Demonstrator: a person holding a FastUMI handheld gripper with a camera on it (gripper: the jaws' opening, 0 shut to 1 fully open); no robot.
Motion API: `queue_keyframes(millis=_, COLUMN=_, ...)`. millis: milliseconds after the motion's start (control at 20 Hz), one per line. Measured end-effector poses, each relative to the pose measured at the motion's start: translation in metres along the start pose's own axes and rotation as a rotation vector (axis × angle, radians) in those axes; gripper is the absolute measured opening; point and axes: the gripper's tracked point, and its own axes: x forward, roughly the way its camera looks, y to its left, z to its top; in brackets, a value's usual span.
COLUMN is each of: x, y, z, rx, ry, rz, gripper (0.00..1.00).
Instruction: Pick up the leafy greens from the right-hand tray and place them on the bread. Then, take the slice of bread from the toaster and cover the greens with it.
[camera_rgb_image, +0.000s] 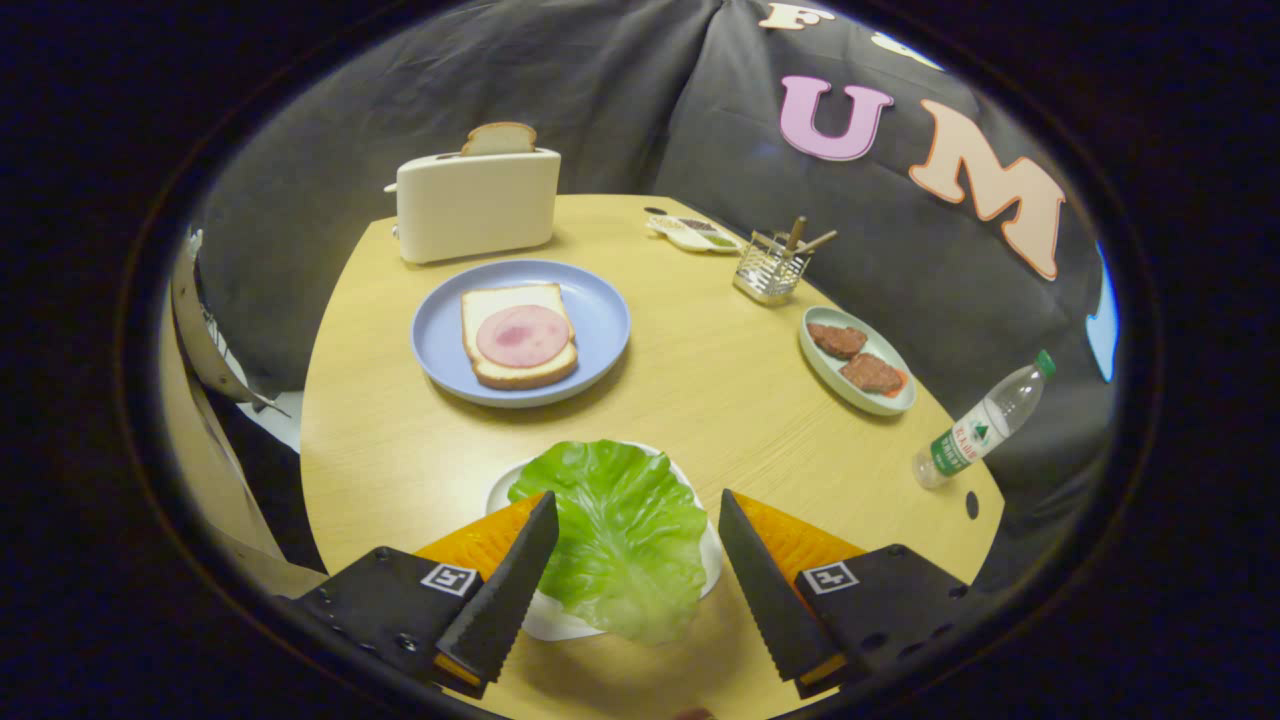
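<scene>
A green lettuce leaf (620, 535) lies on a small white tray (556, 618) between my fingers. My gripper (638, 510) is open, one finger on each side of the leaf, not pressing it. Beyond the fingers, a blue plate (600, 320) holds a bread slice (497, 300) topped with a round pink ham slice (523, 335). Behind the plate stands a white toaster (478, 205) with a second bread slice (499, 138) sticking up out of its slot.
On the round wooden table (700, 390), to the right: a pale oval dish with two brown patties (856, 358), a wire holder with utensils (772, 266), a small sauce dish (695, 234). A plastic water bottle (982, 422) lies near the right rim.
</scene>
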Motion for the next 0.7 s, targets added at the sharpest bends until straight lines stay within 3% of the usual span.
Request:
queue_keyframes(millis=500, x=0.024, y=0.01, z=-0.04, rx=0.1, ry=0.109, rz=0.082, gripper=1.0)
queue_keyframes(millis=700, x=0.027, y=0.013, z=-0.043, rx=0.169, ry=0.128, rz=0.119, gripper=0.95)
